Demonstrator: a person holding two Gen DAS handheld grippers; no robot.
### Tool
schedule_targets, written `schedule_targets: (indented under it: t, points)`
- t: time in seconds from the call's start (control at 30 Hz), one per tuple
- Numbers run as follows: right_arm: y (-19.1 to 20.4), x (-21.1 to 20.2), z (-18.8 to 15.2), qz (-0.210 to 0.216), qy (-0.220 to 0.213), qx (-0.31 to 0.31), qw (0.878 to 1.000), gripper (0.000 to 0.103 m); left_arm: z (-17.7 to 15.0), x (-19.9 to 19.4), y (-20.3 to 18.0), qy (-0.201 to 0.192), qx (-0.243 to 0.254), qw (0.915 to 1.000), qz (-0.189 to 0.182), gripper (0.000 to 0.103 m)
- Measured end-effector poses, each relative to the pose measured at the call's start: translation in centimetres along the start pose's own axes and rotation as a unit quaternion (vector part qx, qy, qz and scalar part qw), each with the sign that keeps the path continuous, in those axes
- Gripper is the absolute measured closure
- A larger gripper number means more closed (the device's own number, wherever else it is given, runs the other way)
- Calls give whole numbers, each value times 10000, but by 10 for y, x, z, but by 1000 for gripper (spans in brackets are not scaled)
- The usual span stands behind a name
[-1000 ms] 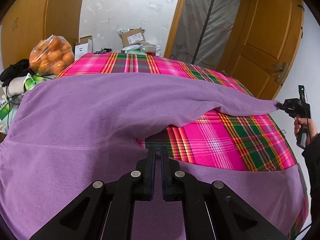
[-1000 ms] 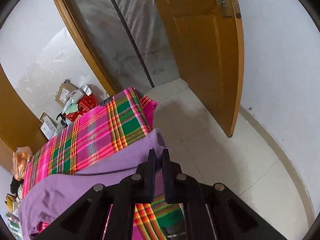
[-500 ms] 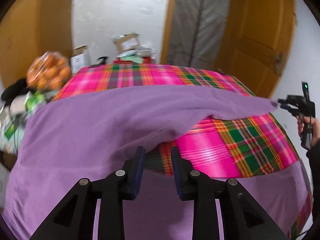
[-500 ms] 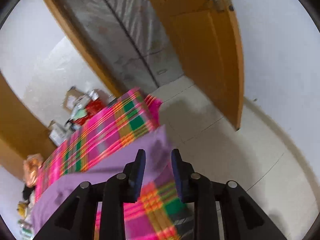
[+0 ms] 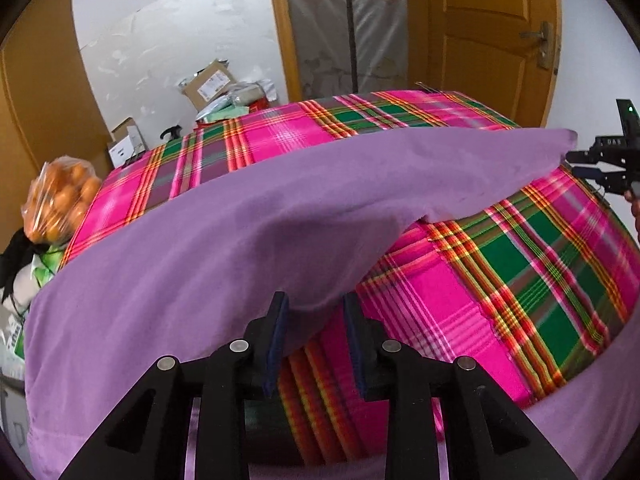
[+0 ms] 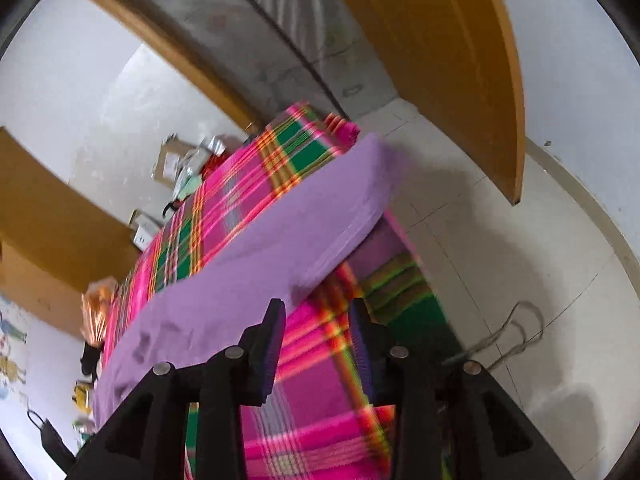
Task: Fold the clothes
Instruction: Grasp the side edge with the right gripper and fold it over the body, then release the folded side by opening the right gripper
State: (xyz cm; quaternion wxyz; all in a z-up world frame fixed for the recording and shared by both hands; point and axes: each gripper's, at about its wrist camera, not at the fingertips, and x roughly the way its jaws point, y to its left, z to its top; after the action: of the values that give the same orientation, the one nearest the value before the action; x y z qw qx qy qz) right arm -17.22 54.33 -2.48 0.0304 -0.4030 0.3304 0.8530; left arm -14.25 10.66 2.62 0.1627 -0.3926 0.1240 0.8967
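Left of the left gripper [image 5: 314, 312] a bag of oranges [image 5: 60, 196] stands beyond the tabletop's edge, with cardboard boxes [image 5: 210, 84] further off against the white wall.

The left gripper has its jaws spread, steady at a moderate gap. A folded corner of the purple garment [image 5: 248, 232] droops into the gap from ahead; its left edge lies close to the left finger, but the pads do not press on it. Directly below and ahead of the jaws lies the pink-and-green plaid cloth [image 5: 500, 280] that covers the tabletop.

The purple garment spreads across the tabletop from the left gripper's near left and runs in a long band to the far right, ending in a corner just in front of the right gripper [image 5: 576, 163]. A strip of the same purple fabric hangs along the near edge of the tabletop, right of the left gripper.

In the right wrist view the right gripper [image 6: 316, 312] has its jaws opening. The garment's corner [image 6: 320, 216] lies ahead of and above the fingertips, apart from the pads; only blurred plaid cloth shows between them. Right of this gripper are the tiled floor [image 6: 520, 272] and an open wooden door [image 6: 448, 52].
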Motion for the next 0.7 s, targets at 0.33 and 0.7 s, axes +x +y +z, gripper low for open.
schedule_targets:
  t: [0.33, 0.7]
  points:
    - [1, 11, 18, 47, -87, 57, 9999, 86, 9, 13, -3, 113, -71, 9998, -172, 96]
    - [-6, -8, 15, -178, 25, -81, 9998, 100, -14, -26, -5, -64, 132, 9967, -797, 100]
